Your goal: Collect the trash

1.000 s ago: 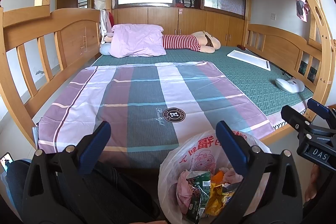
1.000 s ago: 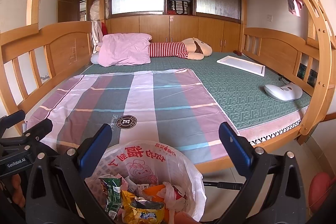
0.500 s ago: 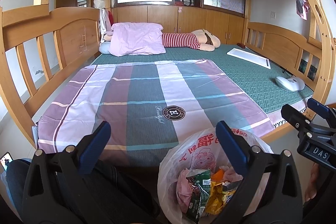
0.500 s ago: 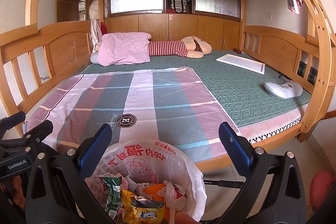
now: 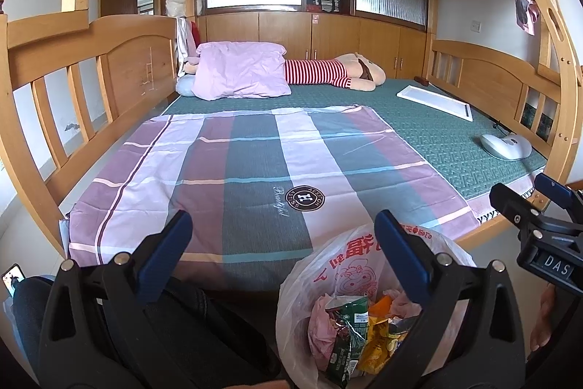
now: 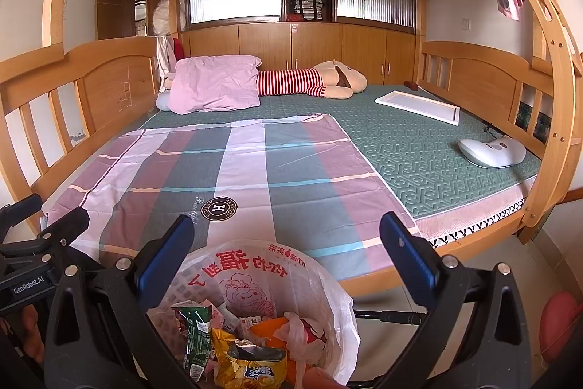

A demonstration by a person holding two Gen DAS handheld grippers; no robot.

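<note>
A white plastic bag with red print (image 5: 349,265) (image 6: 255,276) lines a bin on the floor at the foot of the bed. It holds several wrappers: a green packet (image 5: 342,334) (image 6: 195,334), a yellow snack bag (image 6: 244,360) and pink tissue (image 5: 320,327). My left gripper (image 5: 280,243) stands open above the bin's left side, nothing between its blue fingers. Over the bin my right gripper (image 6: 284,243) is open and empty too. Each gripper shows at the other view's edge.
A wooden bunk bed (image 5: 109,53) with a striped sheet (image 5: 237,170), pink pillow (image 5: 240,70), striped plush toy (image 5: 328,72), white tray (image 5: 433,99) and white device (image 5: 506,144). A person's dark-trousered leg (image 5: 36,301) is lower left. A red object (image 6: 557,319) lies on the floor.
Both views have shifted very slightly; the grippers stay open and over the bin, and the trash in the bag has not moved.
</note>
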